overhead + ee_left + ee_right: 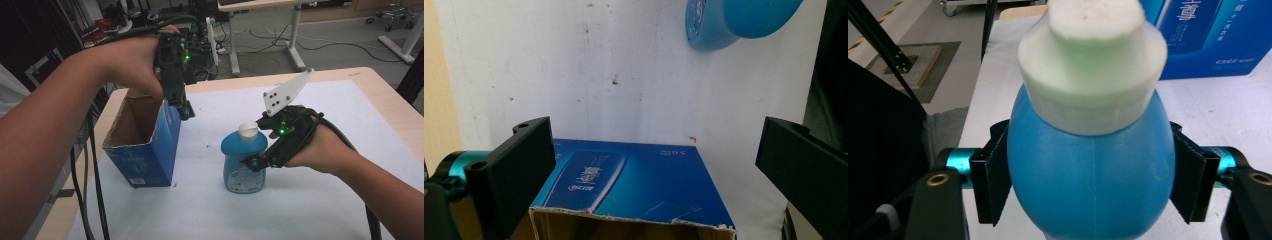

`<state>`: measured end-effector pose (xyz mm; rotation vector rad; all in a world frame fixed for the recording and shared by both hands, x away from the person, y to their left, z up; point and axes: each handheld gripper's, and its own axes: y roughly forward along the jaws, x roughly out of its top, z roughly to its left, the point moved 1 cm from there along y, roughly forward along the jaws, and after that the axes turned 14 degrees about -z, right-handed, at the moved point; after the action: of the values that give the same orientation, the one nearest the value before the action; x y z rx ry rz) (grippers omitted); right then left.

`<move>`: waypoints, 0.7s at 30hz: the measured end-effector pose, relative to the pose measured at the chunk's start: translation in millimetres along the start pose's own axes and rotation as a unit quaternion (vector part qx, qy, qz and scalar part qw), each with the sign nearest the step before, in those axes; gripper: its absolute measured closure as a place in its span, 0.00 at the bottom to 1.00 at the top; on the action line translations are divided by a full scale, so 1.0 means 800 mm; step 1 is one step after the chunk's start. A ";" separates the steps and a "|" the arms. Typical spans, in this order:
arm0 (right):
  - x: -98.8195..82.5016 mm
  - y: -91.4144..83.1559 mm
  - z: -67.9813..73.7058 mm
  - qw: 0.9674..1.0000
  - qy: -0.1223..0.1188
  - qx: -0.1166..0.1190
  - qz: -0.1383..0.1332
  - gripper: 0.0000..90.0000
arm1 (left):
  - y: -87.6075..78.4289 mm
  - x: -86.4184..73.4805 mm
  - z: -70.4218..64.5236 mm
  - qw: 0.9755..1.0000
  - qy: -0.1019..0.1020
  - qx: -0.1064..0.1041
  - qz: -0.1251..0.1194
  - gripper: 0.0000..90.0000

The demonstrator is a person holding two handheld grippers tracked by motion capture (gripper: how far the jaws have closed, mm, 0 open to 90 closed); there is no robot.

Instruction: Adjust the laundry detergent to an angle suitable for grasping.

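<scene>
Here, a squat blue plastic bottle with a white cap (244,160) stands upright on the white sheet covering the wooden bench (310,200), near the middle. The right gripper (252,162) comes at it from the right side, and in the right gripper view its 2 black jaws press against opposite sides of the bottle's round body (1090,175), just below the cap, so they are clamped on it. A grey three-cornered plate (287,92) sticks up above that gripper.

To the left stands an open-topped blue cardboard box with a torn upper edge (150,145), apart from the bottle. The left gripper (184,111) hangs over the box's near right wall, pointing down. In the left gripper view its jaws are spread wide, holding nothing, with the box's blue printed side (634,180) between and beneath them.
</scene>
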<state>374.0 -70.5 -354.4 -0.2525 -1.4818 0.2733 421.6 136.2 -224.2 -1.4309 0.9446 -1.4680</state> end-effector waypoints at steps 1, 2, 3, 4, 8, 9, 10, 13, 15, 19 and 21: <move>0.000 0.000 0.000 1.000 -0.001 -0.001 0.001 0.31 | 0.000 0.000 0.000 1.000 0.000 0.000 0.001 0.03; 0.000 0.000 0.000 1.000 0.000 0.001 0.002 0.31 | 0.000 0.000 0.000 1.000 0.000 0.000 0.001 0.03; 0.000 0.000 0.001 1.000 0.001 0.003 0.003 0.30 | 0.000 0.000 0.000 1.000 -0.001 0.000 0.002 0.03; 0.000 0.000 0.001 1.000 0.001 0.003 0.003 0.29 | 0.000 0.000 0.000 1.000 -0.001 -0.001 0.002 0.03; 0.000 -0.003 0.001 1.000 0.004 0.003 0.009 0.26 | 0.000 -0.001 0.001 1.000 -0.002 0.000 0.001 0.03; 0.000 -0.005 0.001 1.000 0.005 0.003 0.010 0.26 | 0.000 -0.001 0.002 1.000 -0.003 -0.001 0.001 0.03; 0.000 -0.006 0.001 1.000 0.008 0.004 0.009 0.26 | 0.000 -0.001 0.002 1.000 -0.003 0.000 0.000 0.03; 0.001 -0.012 0.002 1.000 0.004 0.002 0.011 0.25 | 0.001 -0.001 0.004 1.000 -0.005 0.000 -0.001 0.03; 0.002 -0.015 0.002 1.000 0.010 0.000 0.013 0.25 | 0.001 -0.002 0.004 1.000 -0.007 -0.002 -0.002 0.03; 0.004 -0.024 0.001 1.000 0.012 -0.003 0.023 0.23 | 0.000 -0.002 0.005 1.000 -0.005 -0.001 -0.002 0.03; 0.005 -0.029 0.000 0.999 0.016 -0.009 0.030 0.17 | 0.000 -0.002 0.006 1.000 -0.005 -0.001 -0.002 0.03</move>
<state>374.6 -91.0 -343.2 -0.3140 -1.4480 0.3036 425.9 138.2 -224.3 -1.4409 0.9378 -1.4621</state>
